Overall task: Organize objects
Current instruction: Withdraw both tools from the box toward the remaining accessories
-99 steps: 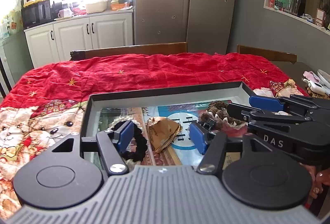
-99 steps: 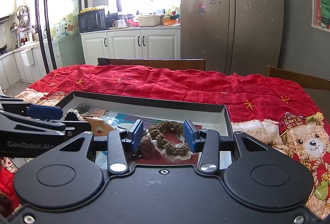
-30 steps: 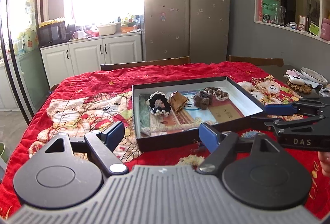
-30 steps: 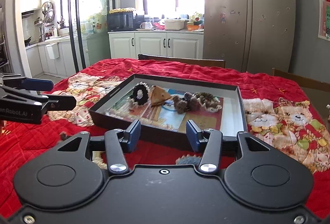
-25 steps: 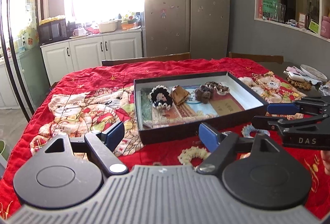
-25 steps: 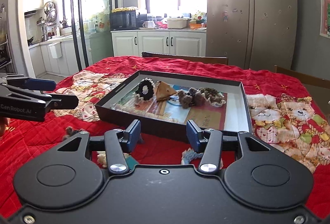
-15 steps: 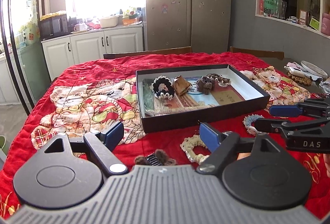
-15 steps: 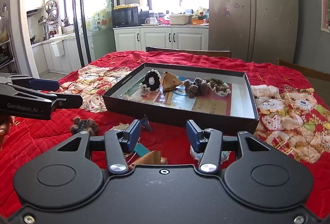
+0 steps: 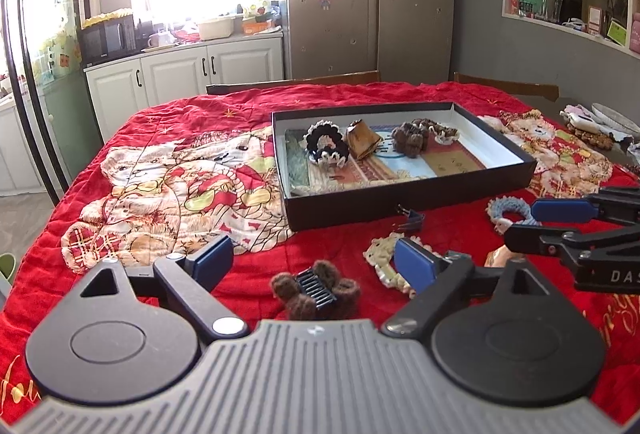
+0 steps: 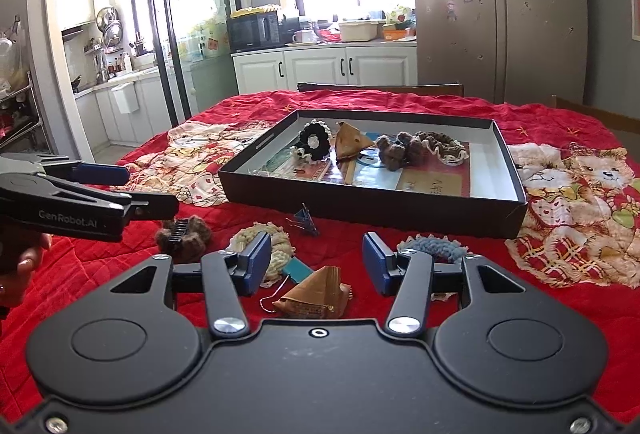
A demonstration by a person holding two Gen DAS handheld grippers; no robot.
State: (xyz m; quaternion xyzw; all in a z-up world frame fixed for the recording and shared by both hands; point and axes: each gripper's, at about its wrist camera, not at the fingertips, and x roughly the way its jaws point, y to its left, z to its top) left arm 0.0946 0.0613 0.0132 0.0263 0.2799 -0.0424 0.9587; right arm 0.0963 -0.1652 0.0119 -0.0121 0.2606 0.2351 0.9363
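A black box (image 9: 400, 194) on the red blanket holds a black scrunchie (image 9: 326, 144), a brown triangular packet (image 9: 362, 144), a brown furry clip (image 10: 394, 150) and a brown scrunchie (image 10: 442, 148). Loose items lie in front of the box. My left gripper (image 9: 314, 260) hovers with its jaws opening over a brown furry hair claw (image 9: 316, 290), and its pads do not touch the claw. A cream scrunchie (image 9: 384, 258) lies by its right finger. My right gripper (image 10: 316, 262) is open above a brown triangular packet (image 10: 316, 298). A blue scrunchie (image 10: 434, 248) sits to its right.
A small blue binder clip (image 10: 306, 222) stands near the box's front wall, and a teal piece (image 10: 296, 268) lies beside the cream scrunchie. Small items and a dish (image 9: 612, 114) sit at the far right table edge. Wooden chair backs (image 9: 296, 84) stand behind the table.
Both grippers have drawn back from the box and sunk toward the near table. The loose hair claw, scrunchies and packet have come into view. The left jaws stand wider.
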